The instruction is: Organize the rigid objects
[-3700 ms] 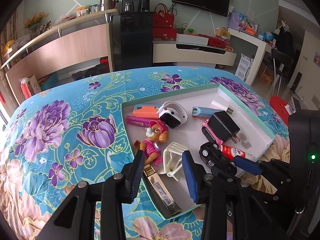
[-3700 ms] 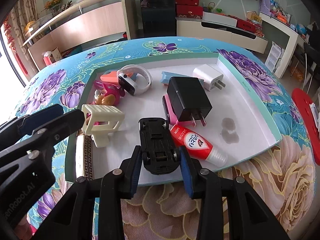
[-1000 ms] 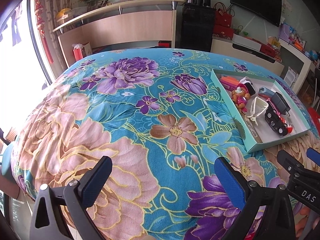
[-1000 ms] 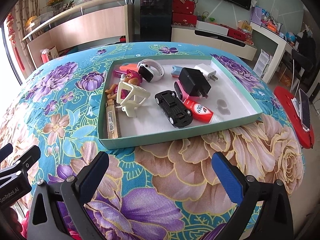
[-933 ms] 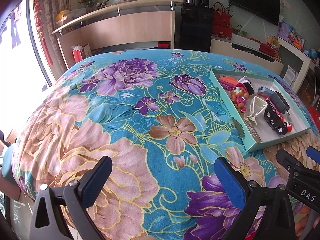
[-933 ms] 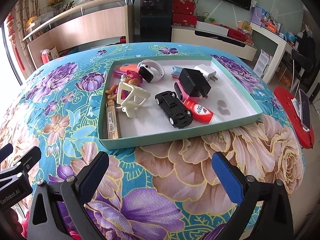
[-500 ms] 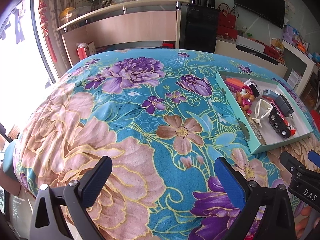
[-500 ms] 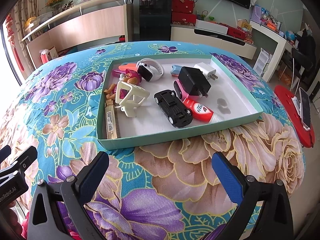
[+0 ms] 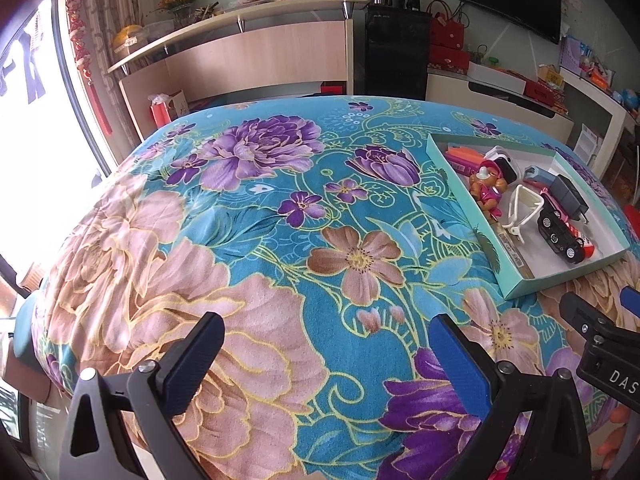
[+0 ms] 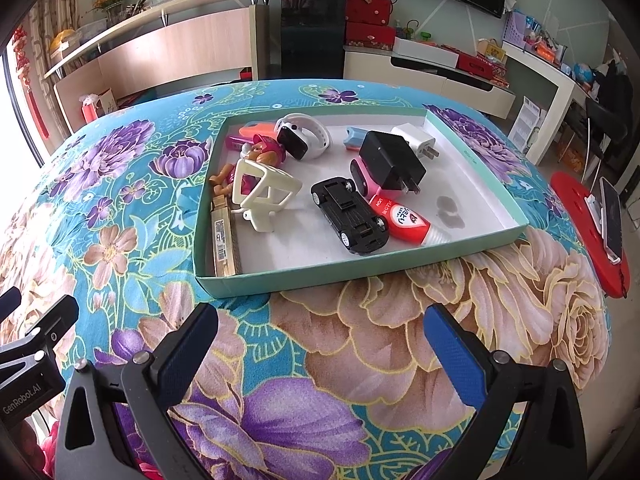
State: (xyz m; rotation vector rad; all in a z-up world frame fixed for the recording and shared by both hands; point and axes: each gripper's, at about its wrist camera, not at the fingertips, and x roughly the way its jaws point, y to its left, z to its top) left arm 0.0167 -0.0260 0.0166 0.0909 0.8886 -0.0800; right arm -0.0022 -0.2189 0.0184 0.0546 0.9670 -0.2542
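A shallow teal box [image 10: 320, 274] [image 9: 520, 288] lies on the flowered cloth and holds several rigid items. Among them are a black toy car [image 10: 350, 216] [image 9: 560, 236], a red tube [image 10: 404, 220], a black charger [image 10: 392, 166], a white charger [image 10: 416, 140], a cream plastic frame [image 10: 264, 192] [image 9: 524, 206], a pink toy figure [image 10: 260, 152] [image 9: 488, 188], a white smartwatch [image 10: 304, 136] and a gold bar [image 10: 222, 236]. My right gripper [image 10: 320, 344] stands wide open over the cloth in front of the box, holding nothing. My left gripper [image 9: 326, 348] hangs wide open, well left of the box.
The table carries a teal cloth [image 9: 260, 208] with purple and pink flowers. A red stool [image 10: 588, 232] with a phone [image 10: 610, 216] on it stands to the right of the table. Behind are a wooden shelf unit [image 10: 160, 44], a black cabinet [image 10: 312, 32] and a white desk [image 10: 540, 68].
Both grippers have let go and opened wide since 3.7 seconds ago, leaving the toy car in the box, and pulled back from it. Over the last second they barely move.
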